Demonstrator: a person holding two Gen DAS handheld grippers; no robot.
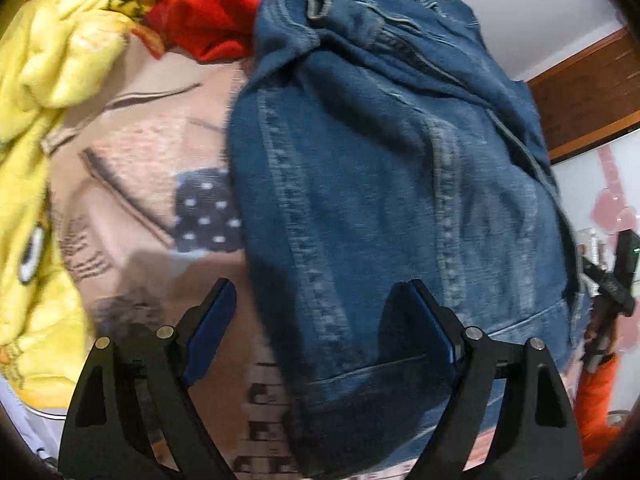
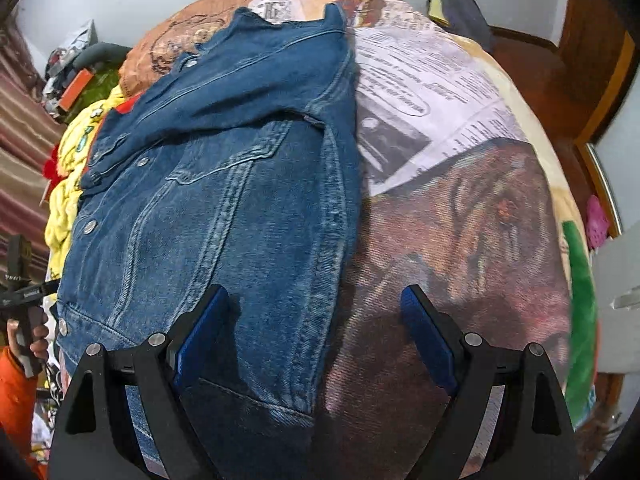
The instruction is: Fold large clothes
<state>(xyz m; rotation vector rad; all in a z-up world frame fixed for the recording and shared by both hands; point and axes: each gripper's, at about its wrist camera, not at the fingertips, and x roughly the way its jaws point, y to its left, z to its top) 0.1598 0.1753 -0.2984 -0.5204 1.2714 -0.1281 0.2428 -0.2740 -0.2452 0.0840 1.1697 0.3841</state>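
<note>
The denim jacket (image 2: pixel 224 184) is laid on the printed bedspread (image 2: pixel 460 208), whose bare room lies beyond its side seam. Yellow garment (image 1: pixel 44 92) and red garment (image 1: pixel 216 12) are heaped beside its collar. The left gripper (image 1: pixel 320 320) and right gripper (image 2: pixel 314 320) are held released, jaws spread over the hem corners.

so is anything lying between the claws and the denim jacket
Nothing visible. Both claws are open right over the hem of the denim jacket: the left claw above its left corner, the right claw above its right corner. The yellow and red clothes lie off to the side.
</note>
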